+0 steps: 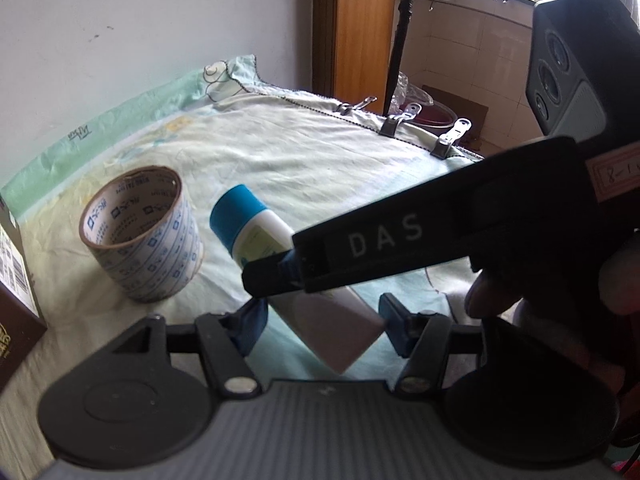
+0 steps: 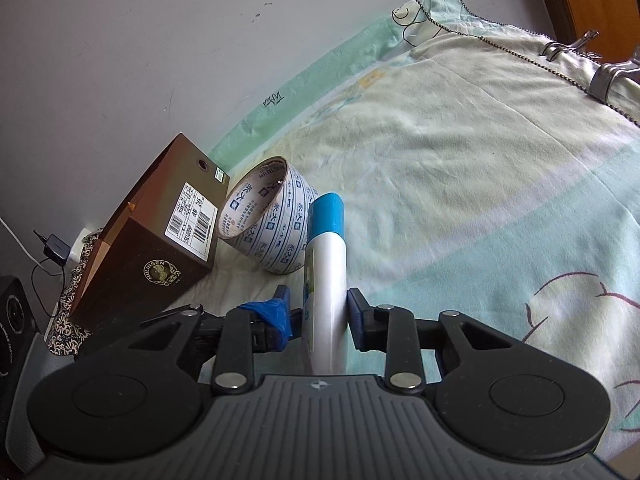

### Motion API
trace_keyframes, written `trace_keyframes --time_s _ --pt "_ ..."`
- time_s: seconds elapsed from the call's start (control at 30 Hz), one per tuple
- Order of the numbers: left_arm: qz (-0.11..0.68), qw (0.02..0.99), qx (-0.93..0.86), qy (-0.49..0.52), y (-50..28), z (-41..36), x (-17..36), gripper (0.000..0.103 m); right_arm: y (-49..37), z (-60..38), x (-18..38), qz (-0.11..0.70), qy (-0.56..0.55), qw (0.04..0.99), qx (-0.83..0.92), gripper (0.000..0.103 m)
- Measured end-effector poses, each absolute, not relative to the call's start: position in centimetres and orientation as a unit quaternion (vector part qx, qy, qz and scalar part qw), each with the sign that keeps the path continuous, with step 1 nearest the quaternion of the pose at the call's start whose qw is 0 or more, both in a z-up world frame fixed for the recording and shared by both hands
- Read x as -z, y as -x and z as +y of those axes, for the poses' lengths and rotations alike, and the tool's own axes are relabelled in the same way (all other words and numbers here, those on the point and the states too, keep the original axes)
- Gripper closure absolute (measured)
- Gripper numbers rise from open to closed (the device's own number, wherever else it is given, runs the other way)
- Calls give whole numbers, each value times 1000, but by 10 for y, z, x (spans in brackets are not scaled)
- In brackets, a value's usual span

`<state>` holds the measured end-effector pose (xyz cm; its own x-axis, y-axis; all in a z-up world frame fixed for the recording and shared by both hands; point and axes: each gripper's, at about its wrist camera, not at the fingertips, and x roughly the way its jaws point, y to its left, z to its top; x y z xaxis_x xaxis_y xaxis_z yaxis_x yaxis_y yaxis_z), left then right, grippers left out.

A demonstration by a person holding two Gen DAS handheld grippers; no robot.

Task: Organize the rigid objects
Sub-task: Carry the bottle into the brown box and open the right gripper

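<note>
A white tube with a blue cap [image 2: 325,276] is held between the pads of my right gripper [image 2: 320,316], cap pointing away, above the cloth-covered table. In the left wrist view the same tube [image 1: 256,236] hangs in front, with the right gripper [image 1: 280,276] reaching in from the right and clamping its middle. My left gripper [image 1: 320,326] is open, its pads on either side of the tube's flat end, not touching. A roll of printed tape [image 1: 144,236] stands on the cloth left of the tube, and shows in the right wrist view [image 2: 268,224].
A brown cardboard box [image 2: 160,248] stands left of the tape by the wall. Metal clips [image 1: 452,136] pin the pale cloth [image 2: 460,168] along the table's far right edge. A charger and a black speaker [image 2: 12,320] sit at far left.
</note>
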<state>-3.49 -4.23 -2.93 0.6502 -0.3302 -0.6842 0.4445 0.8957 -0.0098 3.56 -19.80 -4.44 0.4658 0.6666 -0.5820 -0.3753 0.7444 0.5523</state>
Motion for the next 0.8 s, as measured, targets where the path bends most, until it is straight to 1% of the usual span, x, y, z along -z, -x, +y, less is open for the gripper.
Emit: trace_keyframes --time_s 0.2,0.27,0.33,0.53,0.67,0.8 --pt "340 916 199 -81 63 -18 13 46 -14 -179 30 403 -178 832 -336 93" --pt "331 921 187 -84 70 -9 6 52 -9 -169 24 398 -175 830 -349 94" --pt "325 926 174 -83 73 1 -1 55 -6 -159 20 394 -171 828 -361 94" --pt "314 937 144 -58 83 44 -23 55 -1 -117 1 377 -152 819 -405 96" --pt "304 945 115 -38 75 66 -41 55 -5 -92 -13 357 -140 824 -417 95" --pt "282 953 91 -64 70 77 -57 55 -14 -72 -30 343 -134 820 -438 96"
